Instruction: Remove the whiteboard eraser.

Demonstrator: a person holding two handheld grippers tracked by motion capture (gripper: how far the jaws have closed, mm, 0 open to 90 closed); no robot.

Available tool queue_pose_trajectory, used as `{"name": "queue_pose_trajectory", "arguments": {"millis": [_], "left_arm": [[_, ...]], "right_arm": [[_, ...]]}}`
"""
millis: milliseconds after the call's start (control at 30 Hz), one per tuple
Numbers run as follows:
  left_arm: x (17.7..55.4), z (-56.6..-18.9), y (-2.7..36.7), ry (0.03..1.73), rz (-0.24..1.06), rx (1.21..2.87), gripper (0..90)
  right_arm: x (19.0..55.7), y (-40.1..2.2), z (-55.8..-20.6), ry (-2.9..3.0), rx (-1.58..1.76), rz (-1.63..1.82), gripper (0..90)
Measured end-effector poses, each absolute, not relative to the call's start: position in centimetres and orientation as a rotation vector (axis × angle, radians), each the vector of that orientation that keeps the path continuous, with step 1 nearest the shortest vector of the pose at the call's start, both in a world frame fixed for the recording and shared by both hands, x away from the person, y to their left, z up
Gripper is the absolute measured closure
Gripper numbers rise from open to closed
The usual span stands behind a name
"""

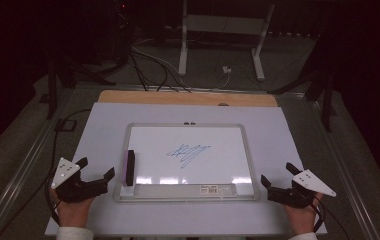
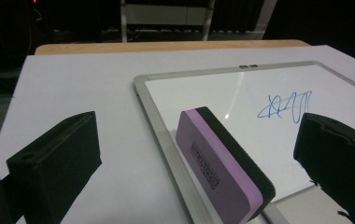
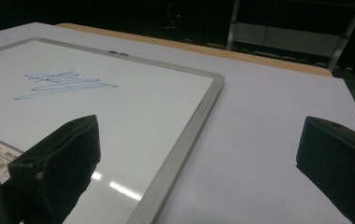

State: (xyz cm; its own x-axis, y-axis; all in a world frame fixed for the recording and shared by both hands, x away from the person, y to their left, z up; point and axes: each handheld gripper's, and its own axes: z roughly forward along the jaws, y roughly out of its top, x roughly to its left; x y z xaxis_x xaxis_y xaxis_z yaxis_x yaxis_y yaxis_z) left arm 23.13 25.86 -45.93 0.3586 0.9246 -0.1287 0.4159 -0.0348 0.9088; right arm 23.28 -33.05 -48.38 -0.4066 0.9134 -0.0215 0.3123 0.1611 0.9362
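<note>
Eraser (image 1: 130, 167), purple body with black felt, stands on its long edge on the whiteboard (image 1: 228, 150), hard against the board's left frame near the front-left corner. Left gripper view: eraser (image 2: 222, 163) sits between the two black jaws but farther out, nothing touching it, purple printed face toward the camera, felt side toward the writing.

Whiteboard lies flat in the middle of the white table top (image 1: 103, 125), silver frame, barcode label strip (image 1: 213, 189) along the front edge. Blue marker scribble (image 1: 188, 152) at board centre, well apart from the eraser; also seen at (image 2: 287, 106) and (image 3: 63, 83).

Left gripper (image 1: 96, 168) held in the person's left hand (image 1: 73, 207), just left of the board's front-left corner, jaws spread wide and empty, aimed toward the eraser. Only bare table and board frame between it and the eraser.

Right gripper (image 1: 279, 173) in the right hand (image 1: 300, 212), just off the board's front-right corner, jaws likewise spread, holding nothing. Its view looks across the board's right frame (image 3: 185, 140) and bare table.

Behind the table: wooden edge (image 1: 188, 98), cables (image 1: 148, 65) on the floor, white stand legs (image 1: 218, 30). Dark room around.
</note>
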Motion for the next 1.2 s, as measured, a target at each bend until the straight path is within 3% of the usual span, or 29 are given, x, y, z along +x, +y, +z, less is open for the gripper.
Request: {"name": "queue_pose_trajectory", "arguments": {"millis": [1000,1200], "left_arm": [[26.7,-48.2,23.4,1.334,0.5,1.766,3.7],[26.9,-48.6,23.3,1.378,0.501,1.793,12.8]], "right_arm": [[23.3,-33.1,-48.5,1.823,1.17,1.242,0.0],[23.4,-33.2,-48.5,1.822,1.179,1.24,0.0]]}}
